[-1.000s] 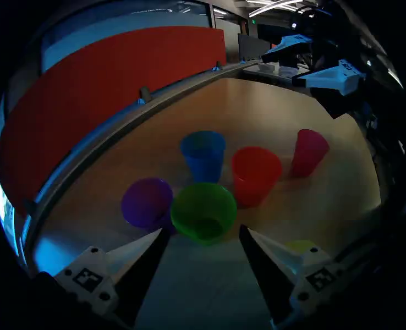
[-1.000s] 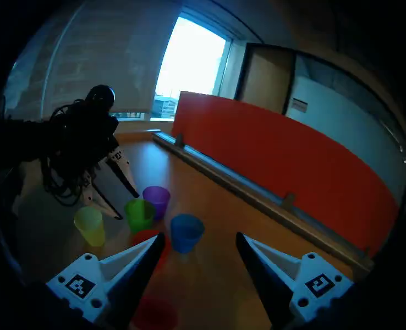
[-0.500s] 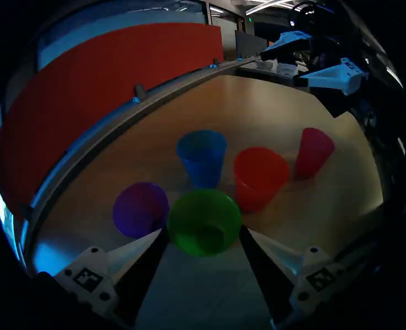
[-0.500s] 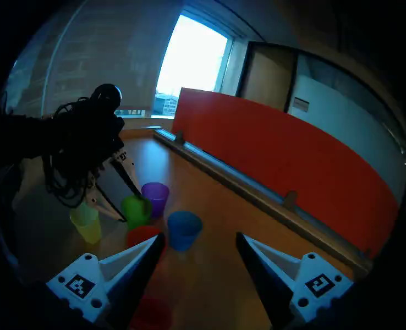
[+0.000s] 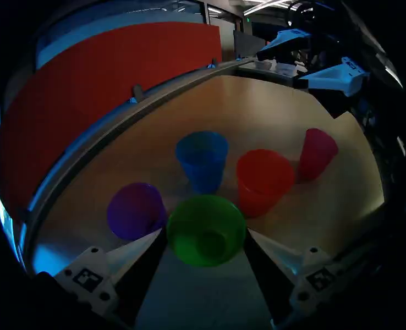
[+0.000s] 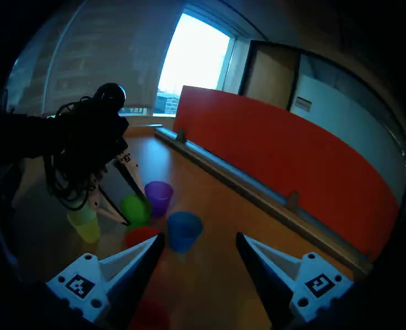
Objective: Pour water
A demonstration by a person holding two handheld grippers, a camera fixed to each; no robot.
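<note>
Several plastic cups stand on the wooden table. In the left gripper view the green cup [image 5: 206, 231] sits between the tips of my open left gripper [image 5: 204, 235], its rim close to both fingers. Behind it are a purple cup [image 5: 134, 212], a blue cup [image 5: 202, 159], a red cup [image 5: 263, 181] and a pink cup [image 5: 316, 154]. My right gripper [image 6: 200, 242] hangs open above the table with nothing between its fingers, over the blue cup [image 6: 184, 231]. From there the left gripper [image 6: 120, 192] reaches around the green cup [image 6: 135, 210].
A yellow cup [image 6: 84, 224] stands beside the green one, partly behind the left gripper's finger. A red partition [image 5: 109, 71] with a metal rail runs along the table's far edge. A hand with dark cables [image 6: 82, 143] holds the left gripper. A bright window [image 6: 195, 60] lies beyond.
My left gripper has moved forward, so the green cup now lies between its fingertips instead of ahead of them. The right gripper has barely moved.
</note>
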